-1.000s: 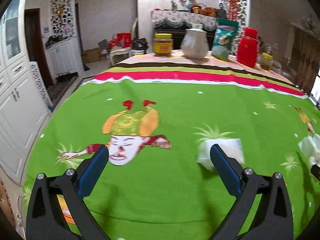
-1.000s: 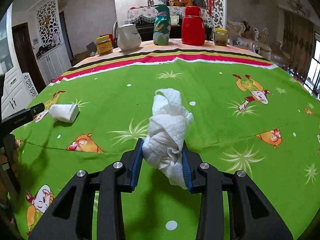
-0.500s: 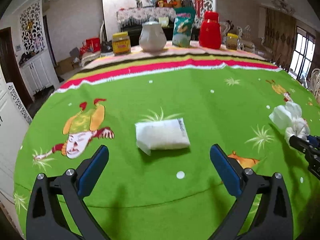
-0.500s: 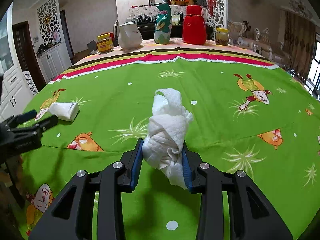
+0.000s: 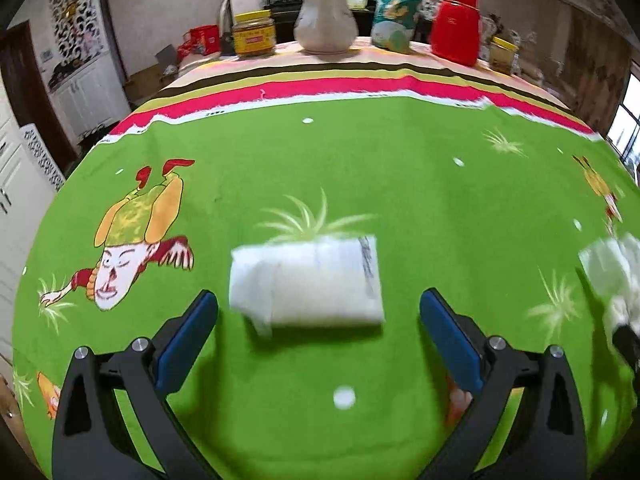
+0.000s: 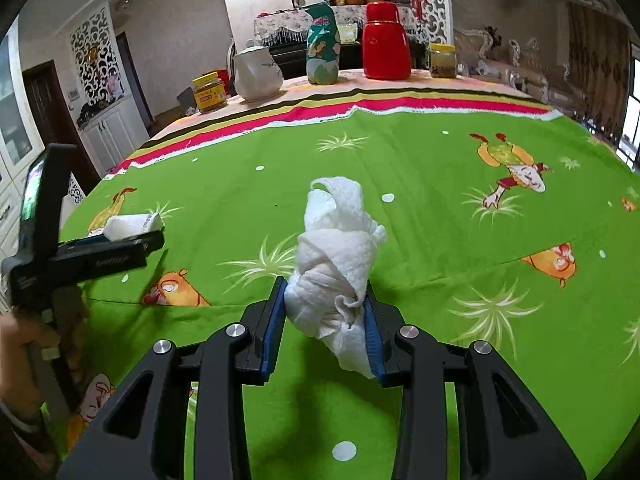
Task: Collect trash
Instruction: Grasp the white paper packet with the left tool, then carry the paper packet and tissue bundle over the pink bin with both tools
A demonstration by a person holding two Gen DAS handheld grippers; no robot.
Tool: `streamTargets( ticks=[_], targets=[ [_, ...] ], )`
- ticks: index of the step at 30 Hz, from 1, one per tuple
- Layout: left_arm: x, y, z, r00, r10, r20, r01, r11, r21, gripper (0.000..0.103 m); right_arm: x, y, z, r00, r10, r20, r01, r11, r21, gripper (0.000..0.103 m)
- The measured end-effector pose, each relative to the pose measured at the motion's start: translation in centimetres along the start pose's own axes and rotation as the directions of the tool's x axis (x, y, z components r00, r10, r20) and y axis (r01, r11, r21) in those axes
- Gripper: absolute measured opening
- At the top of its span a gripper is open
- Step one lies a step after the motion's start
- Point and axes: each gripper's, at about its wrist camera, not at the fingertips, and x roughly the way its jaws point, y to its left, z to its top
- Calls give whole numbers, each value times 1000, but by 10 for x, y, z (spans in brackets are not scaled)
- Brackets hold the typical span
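Observation:
A white tissue pack lies flat on the green tablecloth. My left gripper hovers over it, open wide, with the pack just ahead of the gap between its blue pads; the picture is a little blurred. In the right wrist view my right gripper is shut on a crumpled white paper towel, which sticks up above the pads. That same wad shows at the right edge of the left wrist view. From the right wrist view the tissue pack is partly hidden behind the left gripper's black body.
Along the table's far edge stand a yellow-lidded jar, a white jug, a teal snack bag, a red thermos and a small jar. White cabinets stand left. A hand holds the left gripper.
The left gripper swung from the tablecloth's cartoon figure toward the tissue pack and came lower, so the pack now sits centred ahead of its pads. The right gripper stayed still, holding the paper towel.

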Motion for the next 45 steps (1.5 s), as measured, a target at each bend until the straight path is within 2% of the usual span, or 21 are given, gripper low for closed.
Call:
streamTargets(
  ticks=[3,5,7,8,9,15,20,23,31,35,39,45],
  targets=[
    [11,7,7,1000,-2,-30,1,999,-37,97,1,-1,0,1000,6,-7,-6,1000,9,35],
    [9,11,7,1000,-14,-22,13,998,-58,92,1,-1,0,1000,6,-6,-6,1000,6,35],
    [6,11,6,1000,-24,-13,24,999,-47,81,2,0,0,1000,4,-10,-4,1000,-4,35],
    [5,10,5,1000,-23,-10,22,999,-34,70,2,1,-1,1000,4,-11,-4,1000,-6,35],
    [3,9,4,1000,-26,-3,26,999,-19,67,2,1,-1,1000,4,-11,-4,1000,-5,35],
    [-14,2,-13,996,-84,-5,84,996,28,66,4,3,0,1000,9,-10,-9,1000,-9,35],
    [-56,-14,-42,988,-149,38,145,985,97,66,5,4,0,1000,13,-18,-14,1000,-14,35],
    [-76,-20,-58,982,-176,61,169,980,105,66,4,4,0,1000,14,-17,-14,1000,-16,35],
    [-108,-28,-90,973,-189,135,177,979,96,66,3,7,-1,1000,8,-15,-9,999,-31,35],
    [-107,-26,-92,966,-215,146,204,975,90,66,2,8,-1,1000,1,-12,-2,999,-36,35],
    [-109,-21,-93,963,-206,175,193,977,91,66,2,10,-2,1000,-12,-10,12,999,-48,35],
    [-113,-14,-92,955,-229,187,217,973,80,66,3,11,-2,999,-31,-17,30,998,-49,35]
  ],
)
